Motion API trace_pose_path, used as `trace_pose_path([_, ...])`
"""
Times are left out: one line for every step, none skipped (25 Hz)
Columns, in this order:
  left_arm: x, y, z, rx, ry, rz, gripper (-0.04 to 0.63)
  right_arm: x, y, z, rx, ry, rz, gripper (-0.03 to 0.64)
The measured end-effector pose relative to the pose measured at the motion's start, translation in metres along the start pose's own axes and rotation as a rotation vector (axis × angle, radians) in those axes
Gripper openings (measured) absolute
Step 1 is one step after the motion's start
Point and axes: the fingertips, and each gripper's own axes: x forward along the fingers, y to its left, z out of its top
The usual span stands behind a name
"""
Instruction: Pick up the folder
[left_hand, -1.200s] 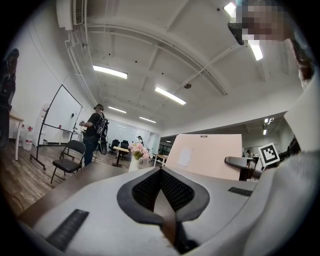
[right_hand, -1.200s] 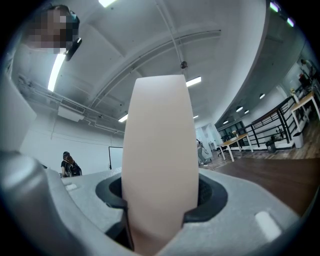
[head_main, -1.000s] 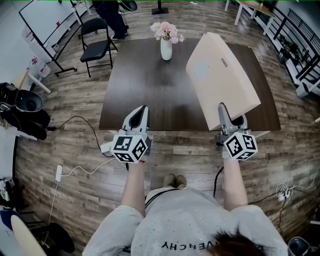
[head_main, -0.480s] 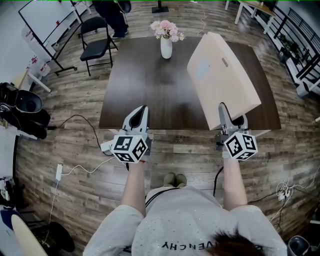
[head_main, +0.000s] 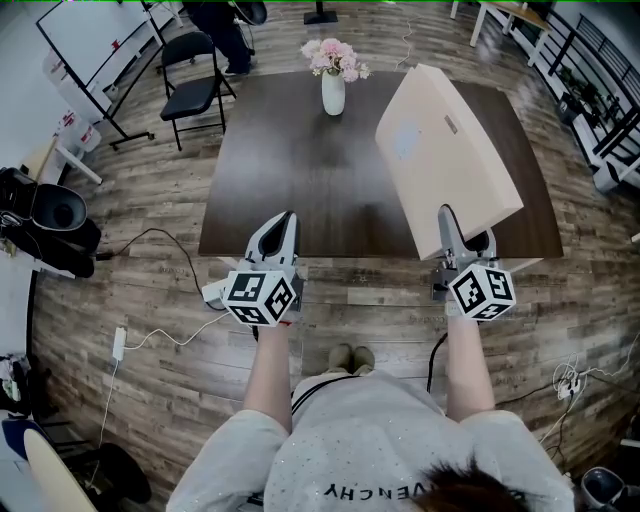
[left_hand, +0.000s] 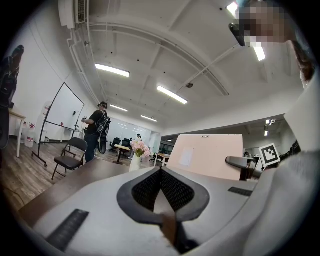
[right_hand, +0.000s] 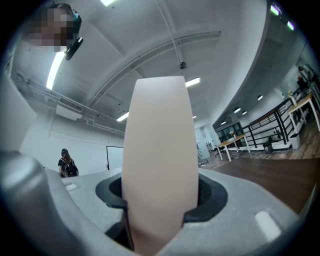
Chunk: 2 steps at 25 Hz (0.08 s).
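Observation:
The folder (head_main: 446, 150) is a thick beige box file with a pale label. It is lifted on edge above the right side of the dark table (head_main: 290, 190). My right gripper (head_main: 455, 236) is shut on its near lower edge. In the right gripper view the folder (right_hand: 160, 160) stands upright between the jaws and fills the middle. My left gripper (head_main: 276, 236) hovers over the table's near edge, shut with nothing in it. From the left gripper view the folder (left_hand: 207, 156) shows at the right beyond my shut left gripper (left_hand: 161, 186).
A white vase with pink flowers (head_main: 333, 78) stands at the table's far middle. A black folding chair (head_main: 195, 85) and a whiteboard (head_main: 95, 45) are at the far left. A person (left_hand: 95, 131) stands beyond the chair. Cables (head_main: 150, 300) lie on the wooden floor.

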Motion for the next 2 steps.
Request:
trace_pose_path([-0.0005,-0.0002,-0.0004,-0.002,0.000,0.000,-0.002,-0.0008,-0.0001,-0.0002,0.000,0.001,-0.001,0.273])
trace_pose_path([-0.0011,-0.0005,-0.0009,-0.003,0.001,0.001,-0.002,-0.0016,-0.0002,-0.0003,0.001,0.002,-0.003,0.273])
